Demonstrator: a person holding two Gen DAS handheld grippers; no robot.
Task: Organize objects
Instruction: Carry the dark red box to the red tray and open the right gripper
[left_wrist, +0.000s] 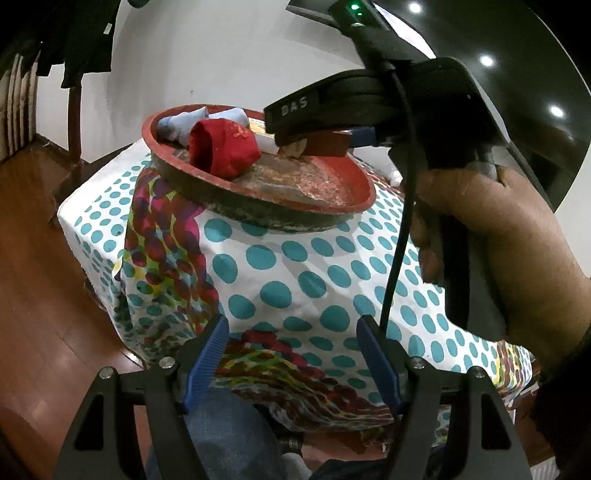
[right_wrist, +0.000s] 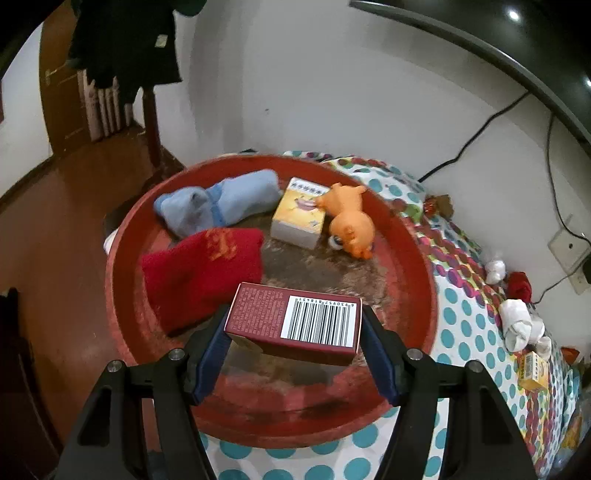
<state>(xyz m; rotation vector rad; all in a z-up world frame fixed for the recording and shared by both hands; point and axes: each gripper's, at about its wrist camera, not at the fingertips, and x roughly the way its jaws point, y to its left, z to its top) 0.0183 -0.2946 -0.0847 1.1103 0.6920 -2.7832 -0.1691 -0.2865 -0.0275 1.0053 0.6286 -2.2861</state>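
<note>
Right tool tilted down, gripping box

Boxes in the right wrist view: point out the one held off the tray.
The dark red box with the barcode, clamped in the right gripper above the red tray. The yellow box lies in the tray beside the orange toy; another yellow box sits on the tablecloth.

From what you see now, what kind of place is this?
Most likely a room in a home, not a lab or workshop. A small table with a dotted tablecloth stands in a corner on a wooden floor, dark clothes hang on a stand, and a red tray holds rolled socks.
</note>
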